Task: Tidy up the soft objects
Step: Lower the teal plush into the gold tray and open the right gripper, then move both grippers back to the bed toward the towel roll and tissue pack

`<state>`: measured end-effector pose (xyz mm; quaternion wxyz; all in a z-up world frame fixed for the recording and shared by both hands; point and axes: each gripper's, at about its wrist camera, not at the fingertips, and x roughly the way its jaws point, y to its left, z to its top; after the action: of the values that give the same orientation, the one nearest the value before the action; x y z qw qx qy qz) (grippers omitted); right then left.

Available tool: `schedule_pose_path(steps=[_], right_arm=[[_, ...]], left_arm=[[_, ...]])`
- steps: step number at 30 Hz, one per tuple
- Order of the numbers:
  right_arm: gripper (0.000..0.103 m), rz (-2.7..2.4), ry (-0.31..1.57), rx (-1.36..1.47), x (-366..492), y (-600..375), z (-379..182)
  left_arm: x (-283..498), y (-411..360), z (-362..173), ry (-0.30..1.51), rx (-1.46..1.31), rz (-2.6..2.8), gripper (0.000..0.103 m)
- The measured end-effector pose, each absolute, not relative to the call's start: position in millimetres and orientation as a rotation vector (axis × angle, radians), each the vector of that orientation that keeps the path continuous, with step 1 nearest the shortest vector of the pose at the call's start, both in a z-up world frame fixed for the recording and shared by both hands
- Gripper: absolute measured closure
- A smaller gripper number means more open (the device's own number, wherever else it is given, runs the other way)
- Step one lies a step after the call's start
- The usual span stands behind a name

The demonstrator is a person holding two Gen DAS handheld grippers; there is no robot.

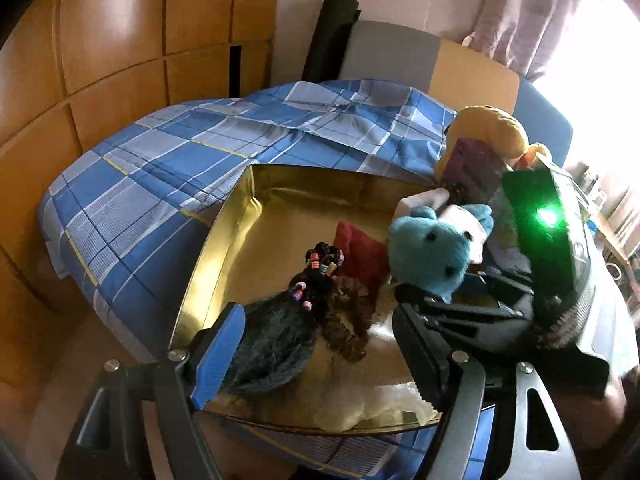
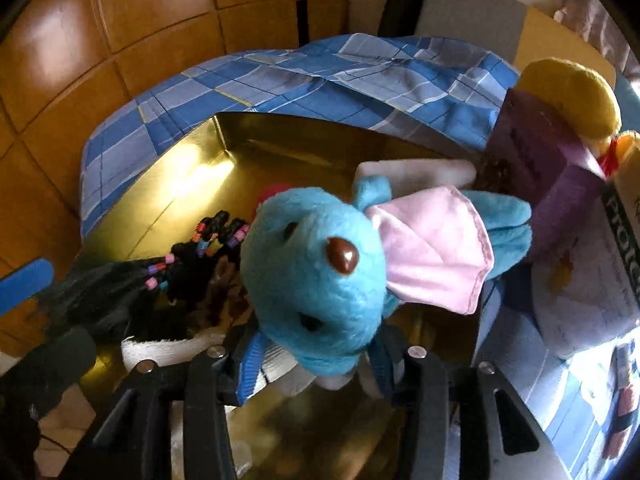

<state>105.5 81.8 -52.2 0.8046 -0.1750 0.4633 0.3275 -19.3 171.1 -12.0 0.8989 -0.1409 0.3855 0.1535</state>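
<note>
An open gold box (image 1: 248,184) lies on a blue plaid bedsheet (image 1: 168,168). Inside are dark braids with coloured beads (image 1: 320,260), a red cloth (image 1: 356,244), a brown curly hair piece (image 1: 348,324), a dark furry piece (image 1: 272,348) and a white fluffy thing (image 1: 360,404). My left gripper (image 1: 318,312) stands open over the box's near end, its blue pad (image 1: 220,356) against the dark fur. My right gripper (image 2: 316,344) is shut on a blue plush bear (image 2: 316,276) with a pink cloth (image 2: 432,256), held over the box (image 2: 224,128).
A yellow-haired doll in purple (image 1: 480,140) leans at the box's far right corner, beside a printed book or carton (image 2: 620,236). Wooden wardrobe panels (image 1: 100,40) stand at the left. A black roll (image 1: 332,32) and a grey board (image 1: 392,52) rise behind the bed. Curtains (image 1: 532,8) hang at the right.
</note>
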Motion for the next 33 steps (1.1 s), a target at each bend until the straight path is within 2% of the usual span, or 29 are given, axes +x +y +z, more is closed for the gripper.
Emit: schedule_pose_path(steps=[7, 20, 28, 33], right_arm=[[0.04, 0.707, 0.937, -0.327, 87.9, 58.2, -37.2], [0.039, 0.71, 0.946, -0.164, 68.2, -5.3, -17.3], [0.039, 0.524, 0.932, -0.019, 68.3, -93.2, -10.8], [0.039, 0.332, 0.954, 0.075, 87.3, -167.7, -10.5]], left_arm=[[-20.1, 177.2, -16.0, 0.808, -0.308, 0.339, 0.026], [-21.7, 174.5, -13.8, 0.801, -0.312, 0.313, 0.024], [-20.3, 152.5, 0.3, 0.776, -0.289, 0.192, 0.024], [-8.5, 112.6, 5.6, 0.795, -0.233, 0.035, 0.025]])
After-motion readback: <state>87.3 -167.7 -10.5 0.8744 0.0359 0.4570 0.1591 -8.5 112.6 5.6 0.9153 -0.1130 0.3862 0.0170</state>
